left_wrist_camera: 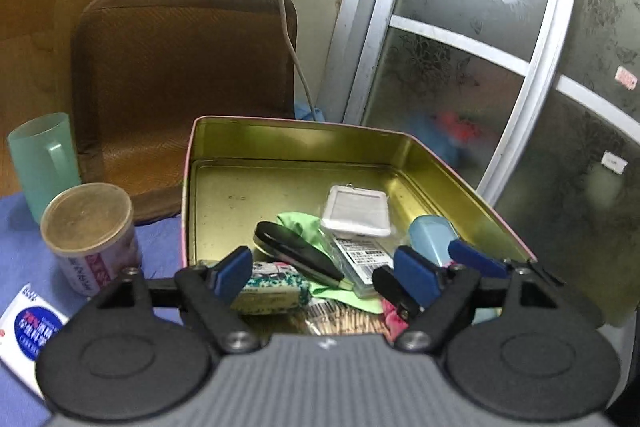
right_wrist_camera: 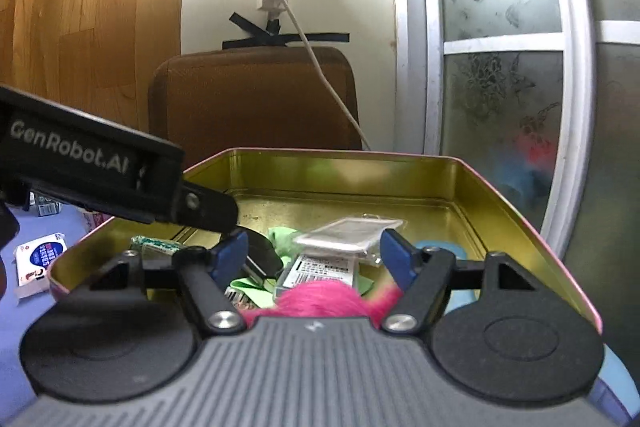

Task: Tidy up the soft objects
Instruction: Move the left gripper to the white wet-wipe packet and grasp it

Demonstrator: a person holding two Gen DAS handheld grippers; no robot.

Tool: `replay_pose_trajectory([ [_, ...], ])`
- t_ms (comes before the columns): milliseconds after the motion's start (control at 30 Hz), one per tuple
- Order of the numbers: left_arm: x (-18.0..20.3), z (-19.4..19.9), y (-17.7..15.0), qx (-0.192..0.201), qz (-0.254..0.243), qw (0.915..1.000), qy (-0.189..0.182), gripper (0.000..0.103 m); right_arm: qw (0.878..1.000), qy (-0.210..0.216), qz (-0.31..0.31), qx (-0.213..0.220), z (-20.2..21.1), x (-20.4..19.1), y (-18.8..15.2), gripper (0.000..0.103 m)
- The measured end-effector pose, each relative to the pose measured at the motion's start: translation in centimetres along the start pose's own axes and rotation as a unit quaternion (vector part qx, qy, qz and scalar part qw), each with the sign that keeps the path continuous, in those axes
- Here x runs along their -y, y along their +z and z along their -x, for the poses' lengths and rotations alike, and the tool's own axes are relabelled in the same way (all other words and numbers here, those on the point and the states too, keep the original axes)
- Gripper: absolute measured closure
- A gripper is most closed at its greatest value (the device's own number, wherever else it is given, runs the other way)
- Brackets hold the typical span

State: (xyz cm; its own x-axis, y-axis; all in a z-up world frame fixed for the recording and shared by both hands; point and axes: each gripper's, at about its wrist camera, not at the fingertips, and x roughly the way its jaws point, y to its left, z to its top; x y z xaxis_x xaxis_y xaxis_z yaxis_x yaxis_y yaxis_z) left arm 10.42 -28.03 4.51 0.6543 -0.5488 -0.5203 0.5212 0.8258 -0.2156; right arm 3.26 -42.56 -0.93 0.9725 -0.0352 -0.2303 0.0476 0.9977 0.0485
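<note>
My left gripper [left_wrist_camera: 320, 273] and right gripper [right_wrist_camera: 310, 253] both hang over the tin [left_wrist_camera: 304, 139], jaws wide, nothing held. Already inside: green cloth [left_wrist_camera: 298, 223], pink fluffy item [right_wrist_camera: 320, 297] at the near wall below my right jaws, amid cards and a case. On the table outside, a tissue pack [left_wrist_camera: 28, 323] remains, probably the last soft piece.
</note>
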Motion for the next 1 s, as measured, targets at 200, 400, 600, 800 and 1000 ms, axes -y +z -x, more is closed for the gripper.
replay_pose_trajectory([
  [200, -0.5, 3.5, -0.8, 0.026, 0.0, 0.9996, -0.003, 0.023, 1.0, 0.002, -0.003, 0.011, 1.4, -0.9, 0.1, 0.028],
  [400, -4.4, 8.4, -2.9, 0.061, 0.044, 0.9971, 0.014, 0.018, 0.999, 0.021, 0.001, 0.028, 2.5, -2.6, 0.7, 0.028],
  [600, -12.1, 11.7, -6.2, 0.068, 0.135, 0.985, 0.084, 0.018, 0.995, 0.085, 0.037, 0.038, 3.1, -7.0, 1.2, 0.035],
  [800, -18.7, 13.9, -9.7, 0.064, 0.189, 0.963, 0.181, 0.019, 0.976, 0.196, 0.092, -0.008, 2.8, -13.1, 0.3, 0.037],
  [1000, -22.0, 15.1, -11.5, 0.079, 0.237, 0.9468, 0.203, 0.018, 0.954, 0.237, 0.175, -0.055, -1.0, -19.2, 0.4, 0.033],
])
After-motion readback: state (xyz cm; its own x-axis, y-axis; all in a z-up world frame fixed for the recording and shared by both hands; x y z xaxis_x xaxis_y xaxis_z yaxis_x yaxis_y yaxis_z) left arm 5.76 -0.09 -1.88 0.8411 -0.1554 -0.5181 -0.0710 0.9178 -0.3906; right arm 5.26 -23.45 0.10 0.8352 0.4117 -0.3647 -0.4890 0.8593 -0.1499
